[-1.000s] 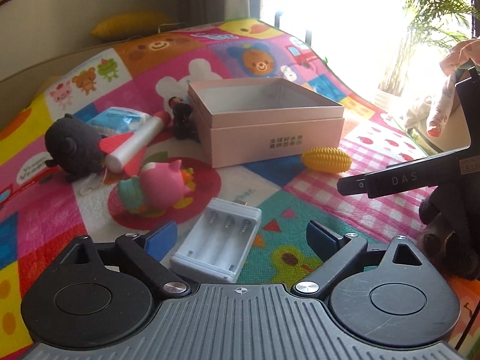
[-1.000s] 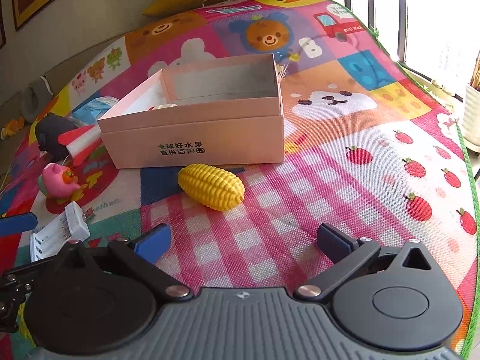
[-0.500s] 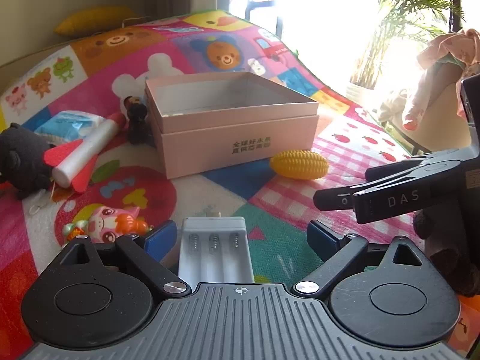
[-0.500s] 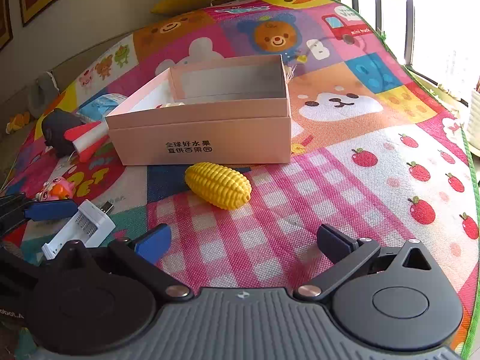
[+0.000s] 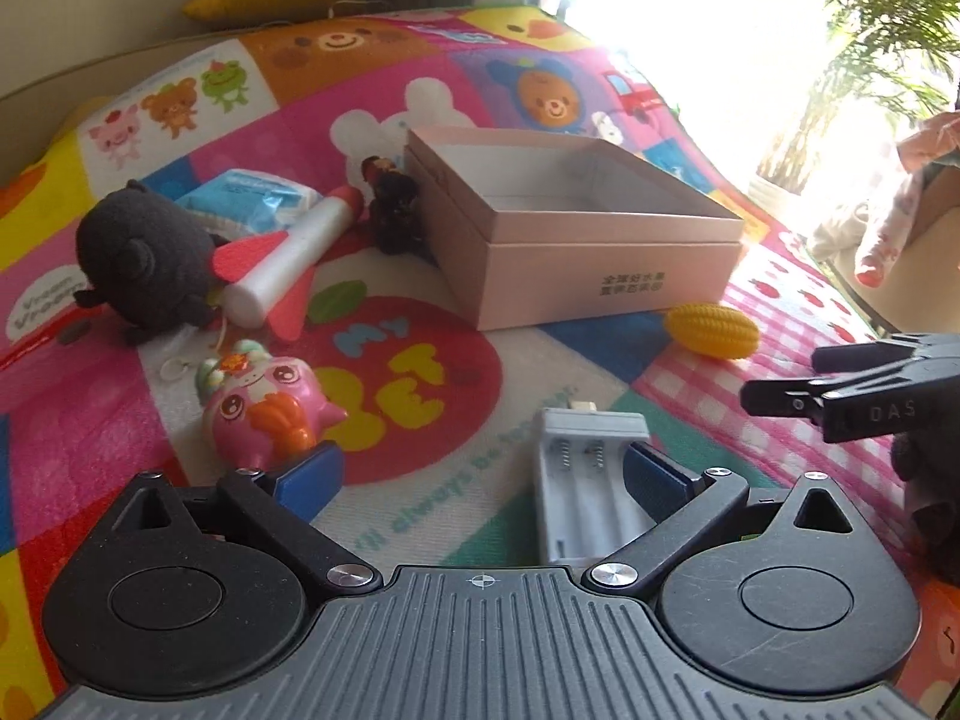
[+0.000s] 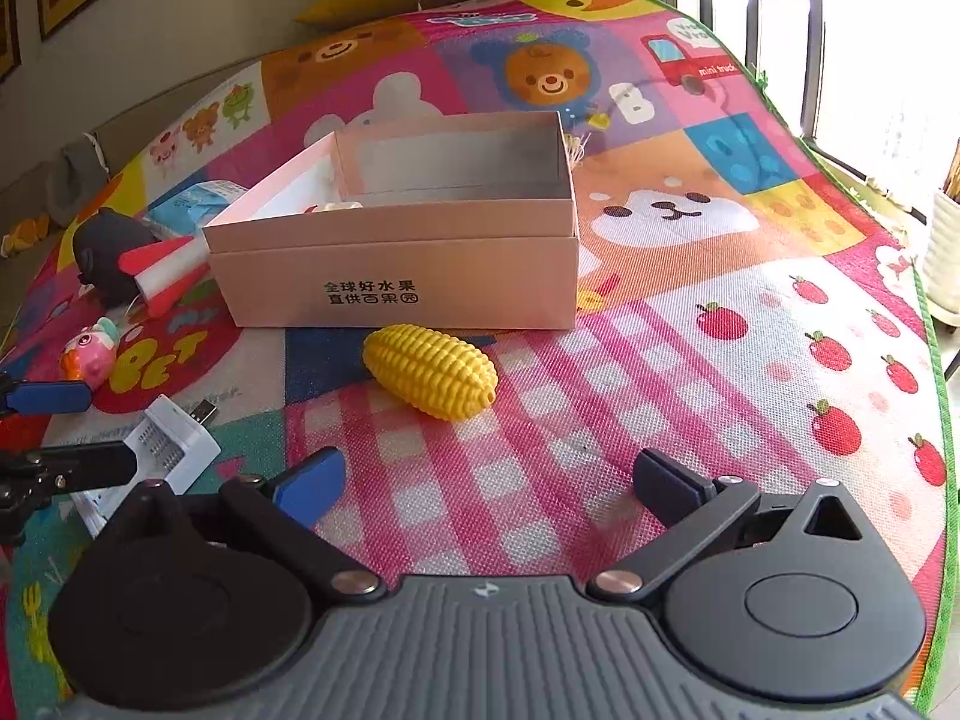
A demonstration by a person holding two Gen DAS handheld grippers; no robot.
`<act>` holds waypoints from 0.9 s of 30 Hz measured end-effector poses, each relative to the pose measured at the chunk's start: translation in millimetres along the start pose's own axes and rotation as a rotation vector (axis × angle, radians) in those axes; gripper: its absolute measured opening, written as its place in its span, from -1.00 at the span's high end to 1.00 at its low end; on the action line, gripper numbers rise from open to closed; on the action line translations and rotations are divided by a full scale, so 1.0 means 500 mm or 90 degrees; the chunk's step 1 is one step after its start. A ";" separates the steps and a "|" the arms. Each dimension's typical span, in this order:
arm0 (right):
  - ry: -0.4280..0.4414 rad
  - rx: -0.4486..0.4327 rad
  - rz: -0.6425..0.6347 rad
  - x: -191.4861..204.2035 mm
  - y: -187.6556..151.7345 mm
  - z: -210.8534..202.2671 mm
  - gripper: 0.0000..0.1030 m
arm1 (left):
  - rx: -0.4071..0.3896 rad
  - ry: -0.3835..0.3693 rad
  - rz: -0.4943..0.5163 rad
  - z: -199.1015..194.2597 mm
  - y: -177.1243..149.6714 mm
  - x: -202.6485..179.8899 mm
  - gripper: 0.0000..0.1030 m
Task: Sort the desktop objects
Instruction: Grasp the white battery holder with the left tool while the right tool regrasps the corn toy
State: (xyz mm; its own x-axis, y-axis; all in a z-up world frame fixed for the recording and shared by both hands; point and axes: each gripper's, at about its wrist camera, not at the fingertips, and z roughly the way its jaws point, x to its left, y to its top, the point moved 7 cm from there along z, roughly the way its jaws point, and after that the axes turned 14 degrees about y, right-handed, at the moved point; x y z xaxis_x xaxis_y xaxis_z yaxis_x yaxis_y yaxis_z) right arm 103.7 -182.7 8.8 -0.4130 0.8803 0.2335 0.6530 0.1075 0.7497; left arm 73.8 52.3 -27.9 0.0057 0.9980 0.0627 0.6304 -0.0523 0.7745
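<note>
Left tongs (image 5: 483,477) spread, just widened, nothing pinched; battery charger (image 5: 585,486) under right pad. Right tongs (image 6: 486,480) spread; toy corn (image 6: 431,380) ahead.

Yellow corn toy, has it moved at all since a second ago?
No. In the right wrist view the yellow corn toy lies just in front of the pink box, under its printed label, same as before.
</note>
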 end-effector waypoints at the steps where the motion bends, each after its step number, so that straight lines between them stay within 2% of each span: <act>1: -0.001 -0.003 -0.012 0.002 0.004 0.001 -0.91 | 0.000 0.024 -0.012 0.005 0.004 0.013 -0.98; 3: -0.030 -0.010 -0.052 0.002 0.019 0.006 -0.83 | -0.006 0.058 -0.032 0.008 0.009 0.031 -0.98; 4: -0.063 -0.011 -0.070 -0.004 0.028 0.010 -0.80 | -0.009 0.059 -0.040 0.004 0.010 0.035 -0.98; 6: -0.124 -0.014 -0.087 -0.022 0.046 0.015 -0.75 | -0.010 0.040 -0.047 -0.007 0.008 0.031 -0.99; 8: -0.156 -0.026 -0.082 -0.041 0.063 0.009 -0.75 | -0.016 0.016 -0.038 -0.021 0.000 0.013 -1.00; 12: -0.089 -0.044 -0.058 -0.032 0.071 -0.010 -0.75 | -0.024 -0.018 -0.023 -0.036 -0.020 -0.029 -1.00; 15: -0.025 -0.030 -0.081 0.008 0.062 0.000 -0.76 | -0.010 -0.042 -0.024 -0.033 -0.035 -0.055 -1.00; 19: -0.012 -0.009 -0.168 0.046 0.065 0.041 -0.76 | -0.020 -0.026 0.002 -0.034 -0.044 -0.072 -1.00; 23: 0.008 0.022 -0.181 0.041 0.079 0.086 -0.75 | -0.021 -0.029 -0.007 -0.035 -0.047 -0.069 -1.00; 27: 0.038 0.041 -0.153 0.040 0.078 0.091 -0.30 | -0.027 -0.026 -0.005 -0.036 -0.048 -0.070 -1.00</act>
State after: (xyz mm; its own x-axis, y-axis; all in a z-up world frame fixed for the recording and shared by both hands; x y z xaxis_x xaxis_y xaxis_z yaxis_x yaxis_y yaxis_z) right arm 149.7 -139.9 14.8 -0.5970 0.7970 0.0914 0.5695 0.3408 0.7481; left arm 44.5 17.8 -37.2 0.0324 0.9990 0.0312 0.5967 -0.0444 0.8012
